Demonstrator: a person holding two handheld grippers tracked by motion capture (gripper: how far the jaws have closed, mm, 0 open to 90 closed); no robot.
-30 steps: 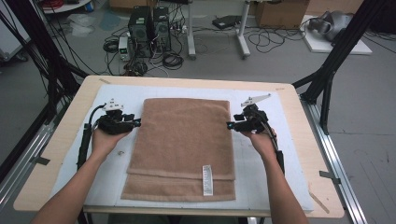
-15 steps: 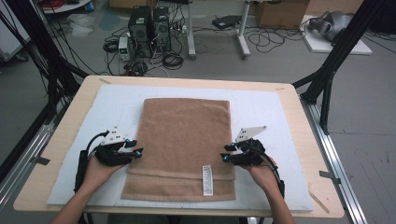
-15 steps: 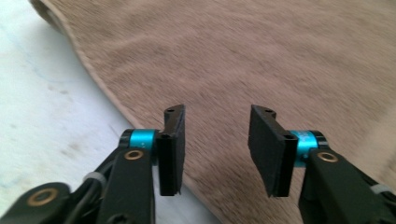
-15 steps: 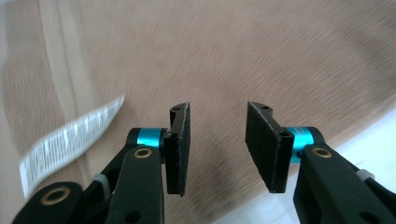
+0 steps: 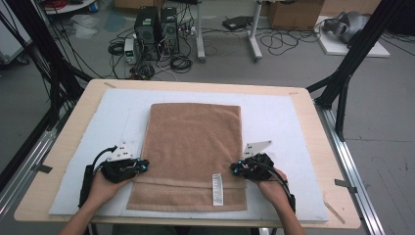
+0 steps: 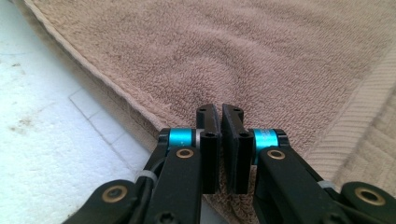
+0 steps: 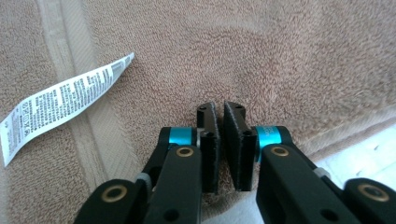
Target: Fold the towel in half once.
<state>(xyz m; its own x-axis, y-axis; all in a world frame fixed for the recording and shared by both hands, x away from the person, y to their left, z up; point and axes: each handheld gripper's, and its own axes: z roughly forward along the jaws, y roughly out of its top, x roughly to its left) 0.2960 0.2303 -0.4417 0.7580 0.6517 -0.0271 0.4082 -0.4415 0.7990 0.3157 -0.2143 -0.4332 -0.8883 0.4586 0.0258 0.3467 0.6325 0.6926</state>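
Worktop (image 5: 73,132) wooden, white foam mat (image 5: 279,117) on it. Brown towel (image 5: 195,142) lies flat mid-mat, folded, long axis 12 to 6; an under layer sticks out at the 6 o'clock end. White care label (image 5: 218,188) on that end strip, toward 5 o'clock of the towel.

My left gripper (image 5: 139,166) sits at the towel's 9 o'clock edge, low down near the fold step. My right gripper (image 5: 238,170) sits at the 3 o'clock edge, level with it.

Left fingers (image 6: 208,135) have just been closing and are now pressed nearly together, pinching the towel's edge. Right fingers (image 7: 208,135) likewise just closed, pinching the towel edge, label at their 10 o'clock in the right gripper view.
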